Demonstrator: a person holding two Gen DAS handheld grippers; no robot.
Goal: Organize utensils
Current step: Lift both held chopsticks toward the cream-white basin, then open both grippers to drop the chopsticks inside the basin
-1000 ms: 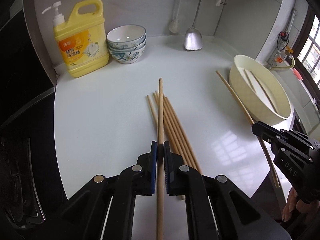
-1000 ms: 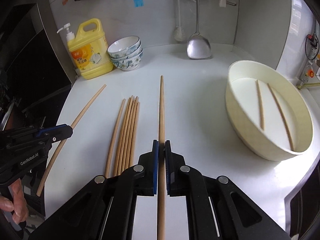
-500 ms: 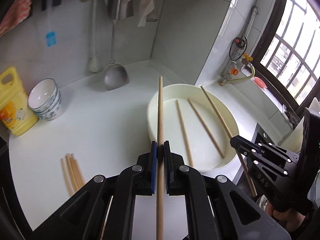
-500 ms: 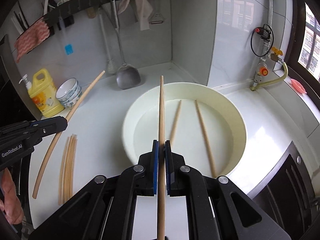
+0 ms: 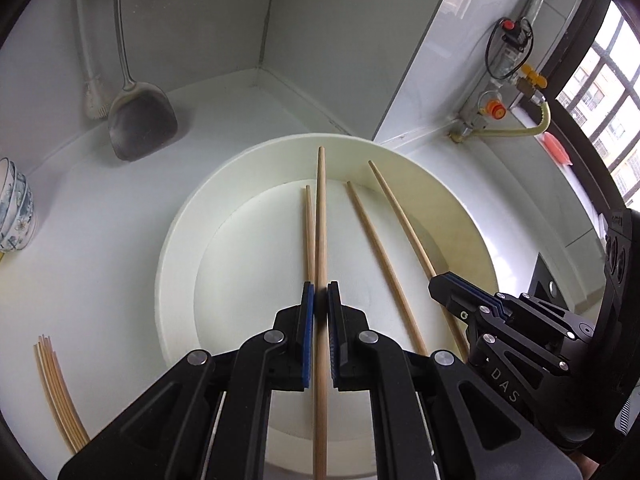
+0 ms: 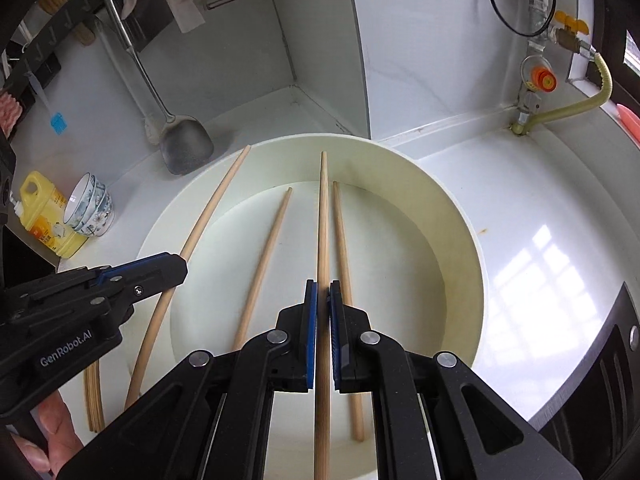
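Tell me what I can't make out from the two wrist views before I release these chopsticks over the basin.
- Left gripper chopstick: rear end cut off by the bottom edge of the left wrist view.
- Right gripper chopstick: whether its tip touches the basin is unclear.
- Loose chopstick bundle: count unreadable, partly cut off by the fisheye rim and gripper body.
- Bowls: cropped at the left edge.

both grippers (image 5: 318,292) (image 6: 323,292) carried chopsticks (image 5: 320,240) over basin (image 5: 176,240)

bowls (image 5: 14,204) cut by L edge | held chopstick (image 6: 322,400) btm cut off
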